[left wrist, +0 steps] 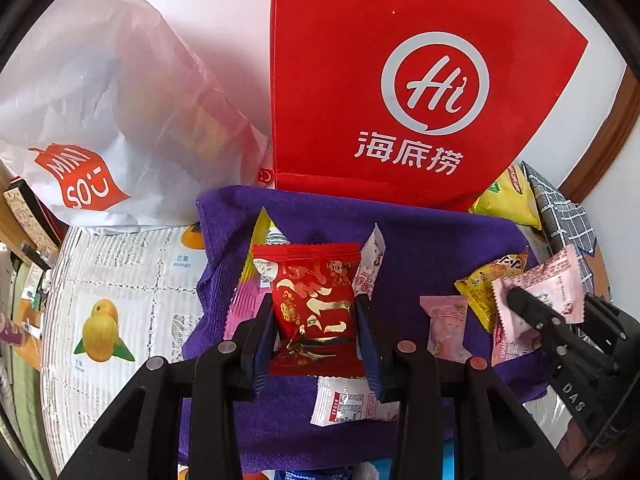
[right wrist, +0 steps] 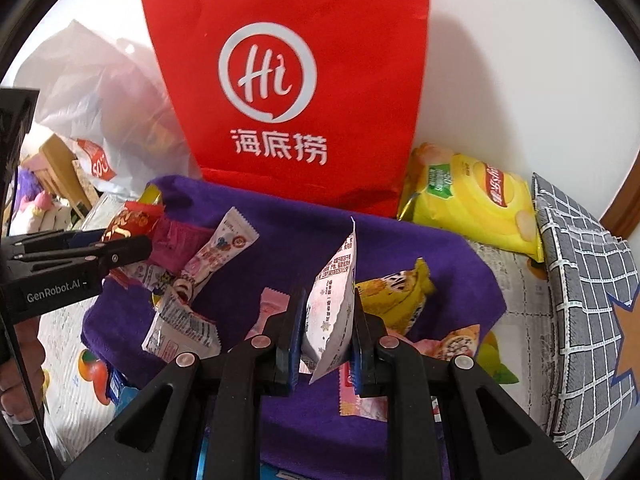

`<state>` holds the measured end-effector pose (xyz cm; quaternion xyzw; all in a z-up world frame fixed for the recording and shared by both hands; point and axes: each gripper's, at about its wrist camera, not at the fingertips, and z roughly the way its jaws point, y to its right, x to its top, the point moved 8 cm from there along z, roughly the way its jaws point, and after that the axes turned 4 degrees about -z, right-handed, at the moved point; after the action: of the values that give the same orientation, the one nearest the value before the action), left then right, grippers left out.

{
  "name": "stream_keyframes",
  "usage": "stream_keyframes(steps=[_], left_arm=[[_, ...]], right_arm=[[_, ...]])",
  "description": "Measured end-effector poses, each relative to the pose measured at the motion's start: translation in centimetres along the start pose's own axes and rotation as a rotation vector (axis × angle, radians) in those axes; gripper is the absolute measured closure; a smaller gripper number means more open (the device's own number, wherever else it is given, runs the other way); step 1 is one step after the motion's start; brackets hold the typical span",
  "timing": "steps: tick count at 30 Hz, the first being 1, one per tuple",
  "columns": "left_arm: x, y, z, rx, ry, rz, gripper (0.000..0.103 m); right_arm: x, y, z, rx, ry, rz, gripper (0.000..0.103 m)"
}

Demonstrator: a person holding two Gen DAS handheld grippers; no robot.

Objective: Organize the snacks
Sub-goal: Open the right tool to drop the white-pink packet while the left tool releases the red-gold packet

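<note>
While clamped in tools (left wrist: 316, 320) (right wrist: 326, 332): red packet (left wrist: 316, 300); pale pink packet (right wrist: 332, 300).

Fruit-print tablecloth (left wrist: 120, 280) under purple towel (left wrist: 420, 240), bags.

Blue packet (right wrist: 120, 390) half under purple towel (right wrist: 280, 216), red bag (left wrist: 400, 80) top cut off (both views)

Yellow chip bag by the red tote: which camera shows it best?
The right wrist view: the yellow chip bag lies almost whole beside the red tote. The left wrist view catches only a sliver behind the tote's corner.
</note>
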<state>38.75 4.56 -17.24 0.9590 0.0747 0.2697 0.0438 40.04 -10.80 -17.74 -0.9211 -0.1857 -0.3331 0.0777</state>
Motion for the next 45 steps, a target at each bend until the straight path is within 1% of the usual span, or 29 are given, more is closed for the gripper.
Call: stream_keyframes(steps=[15,22,26,45], left_arm=[[-0.3,0.2,0.6,0.012,-0.015,0.014,0.067],[-0.5,0.6,0.8,0.034,-0.016,0.047,0.066],[-0.9,1.1,0.7,0.023,-0.021,0.067,0.066],[-2.0,1.9,1.9,0.036,-0.075,0.111,0.066]], right_arm=[[-0.6,-0.4,1.2,-0.002,-0.051,-0.026,0.083],[-1.1,-0.4,2.0,-0.007,-0.088,-0.028,0.083],[-1.4,-0.5,2.3,-0.016,-0.108,-0.038,0.083],[-1.5,-0.1,2.2,-0.03,-0.115,-0.034,0.083]])
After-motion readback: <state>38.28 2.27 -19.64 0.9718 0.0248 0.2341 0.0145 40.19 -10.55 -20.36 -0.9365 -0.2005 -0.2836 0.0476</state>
